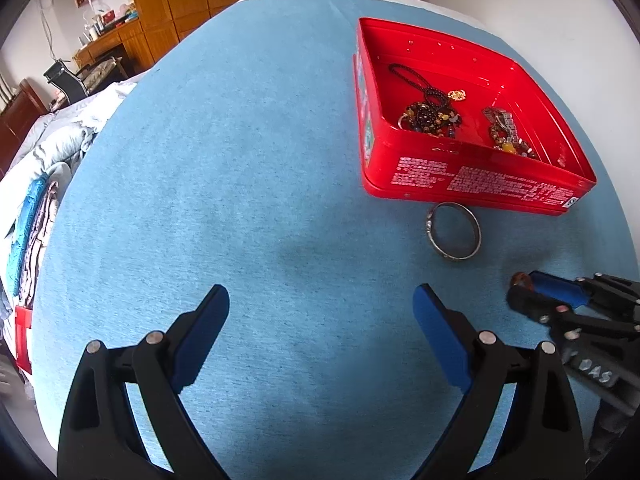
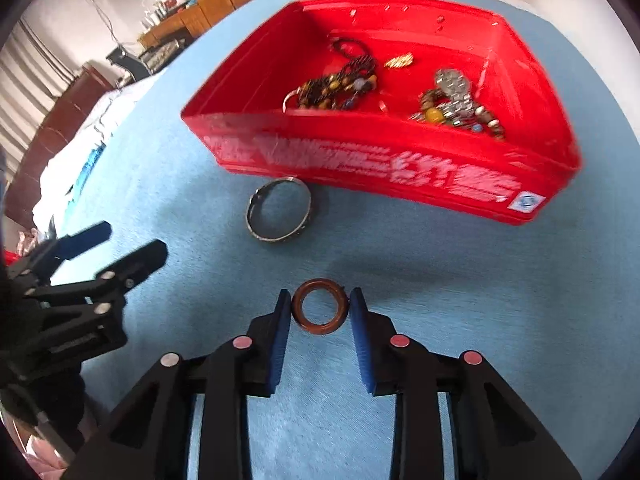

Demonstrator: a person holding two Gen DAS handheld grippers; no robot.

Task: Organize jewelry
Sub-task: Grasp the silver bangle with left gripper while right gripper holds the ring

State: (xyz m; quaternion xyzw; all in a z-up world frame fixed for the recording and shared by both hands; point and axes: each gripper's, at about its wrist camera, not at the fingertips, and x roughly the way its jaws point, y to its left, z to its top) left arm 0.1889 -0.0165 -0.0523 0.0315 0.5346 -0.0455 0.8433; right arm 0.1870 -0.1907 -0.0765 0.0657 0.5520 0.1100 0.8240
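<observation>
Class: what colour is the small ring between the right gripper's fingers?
Reddish-brown ring; clearest in the right wrist view.

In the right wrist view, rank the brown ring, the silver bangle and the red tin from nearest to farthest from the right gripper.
1. Brown ring: between the right gripper's fingertips, on the blue cloth.
2. Silver bangle: farther ahead, slightly left, just in front of the tin.
3. Red tin: farthest, beyond the bangle, holding beaded jewelry.

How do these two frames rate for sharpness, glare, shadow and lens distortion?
Left wrist view: sharp; red tin print readable, its floor bright with glare; soft shadow on the blue cloth; strong fisheye bending and dark corners. Right wrist view: motion-blurred tin lettering and jewelry, though the brown ring between the right gripper pads and the silver bangle stay fairly crisp.
</observation>
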